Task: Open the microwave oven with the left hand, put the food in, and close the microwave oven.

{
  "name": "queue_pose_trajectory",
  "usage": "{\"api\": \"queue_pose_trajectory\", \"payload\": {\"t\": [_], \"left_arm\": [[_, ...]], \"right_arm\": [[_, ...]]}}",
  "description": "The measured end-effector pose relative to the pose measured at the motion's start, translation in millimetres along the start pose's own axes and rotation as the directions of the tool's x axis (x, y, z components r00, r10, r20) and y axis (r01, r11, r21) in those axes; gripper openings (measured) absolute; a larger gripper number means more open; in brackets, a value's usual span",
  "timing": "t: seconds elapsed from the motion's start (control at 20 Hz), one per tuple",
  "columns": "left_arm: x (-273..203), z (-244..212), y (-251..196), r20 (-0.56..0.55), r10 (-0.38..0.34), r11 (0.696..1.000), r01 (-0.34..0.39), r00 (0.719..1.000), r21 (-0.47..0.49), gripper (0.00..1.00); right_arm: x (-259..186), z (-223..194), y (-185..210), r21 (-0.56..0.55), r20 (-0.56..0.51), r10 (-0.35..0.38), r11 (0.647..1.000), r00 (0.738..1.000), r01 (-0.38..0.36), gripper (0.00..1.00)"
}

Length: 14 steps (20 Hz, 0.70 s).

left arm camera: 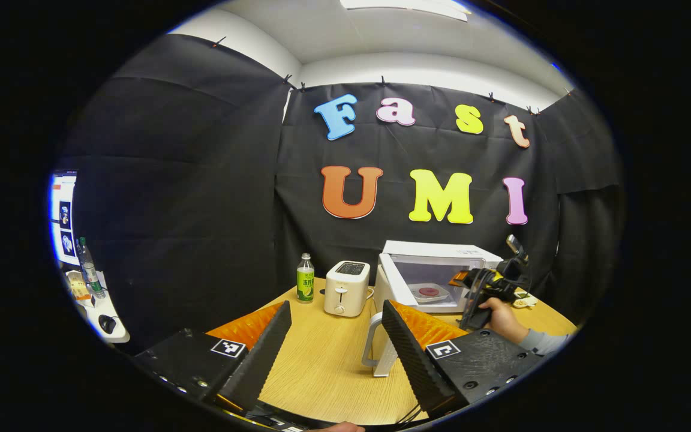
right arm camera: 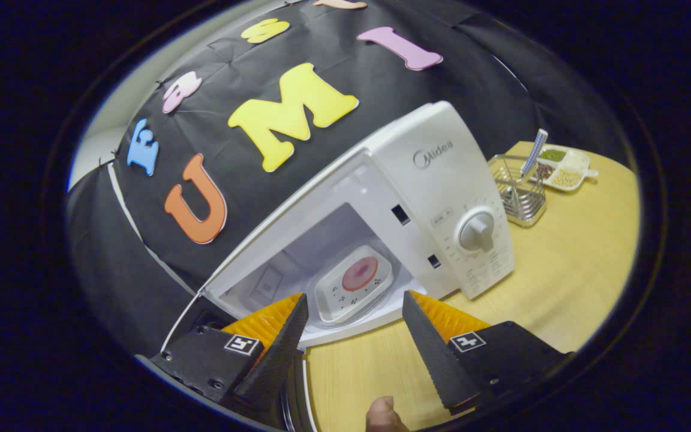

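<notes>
Wooden table (right arm camera: 573, 264), open microwave (right arm camera: 441, 198), food (right arm camera: 354, 282) inside

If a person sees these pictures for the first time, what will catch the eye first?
First, the white microwave oven standing open at the back of the wooden table, with the plate of food already inside. Next, the right gripper, fingers apart, just in front of that opening. A white toaster and a green-labelled bottle stand to the microwave's left.
</notes>
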<state>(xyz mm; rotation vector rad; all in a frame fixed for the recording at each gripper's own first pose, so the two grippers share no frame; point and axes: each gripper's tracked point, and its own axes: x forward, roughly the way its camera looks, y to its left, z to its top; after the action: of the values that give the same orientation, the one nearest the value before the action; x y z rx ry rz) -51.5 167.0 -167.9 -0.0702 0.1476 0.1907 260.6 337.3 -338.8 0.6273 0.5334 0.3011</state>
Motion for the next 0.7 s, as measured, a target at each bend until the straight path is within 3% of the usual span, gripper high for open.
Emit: {"api": "queue_pose_trajectory", "payload": {"t": [0.3,0.65,0.7], "left_arm": [[6.4,-6.3,14.9,-0.002,0.03,0.999,-0.03,1.0,-0.038,0.93],[24.7,-25.0,25.6,-0.004,0.032,0.999,-0.032,0.999,0.027,0.92],[28.6,-28.0,26.0,0.0,0.036,0.998,-0.036,0.999,0.051,0.77]], "right_arm": [[-86.6,62.2,14.8,-0.221,0.045,0.107,0.971,0.993,-0.095,0.99],[-193.5,131.7,21.2,-0.404,0.199,0.16,0.912,0.967,-0.068,0.99],[-208.7,138.5,17.0,-0.42,0.217,0.163,0.905,0.962,-0.059,0.99]]}}
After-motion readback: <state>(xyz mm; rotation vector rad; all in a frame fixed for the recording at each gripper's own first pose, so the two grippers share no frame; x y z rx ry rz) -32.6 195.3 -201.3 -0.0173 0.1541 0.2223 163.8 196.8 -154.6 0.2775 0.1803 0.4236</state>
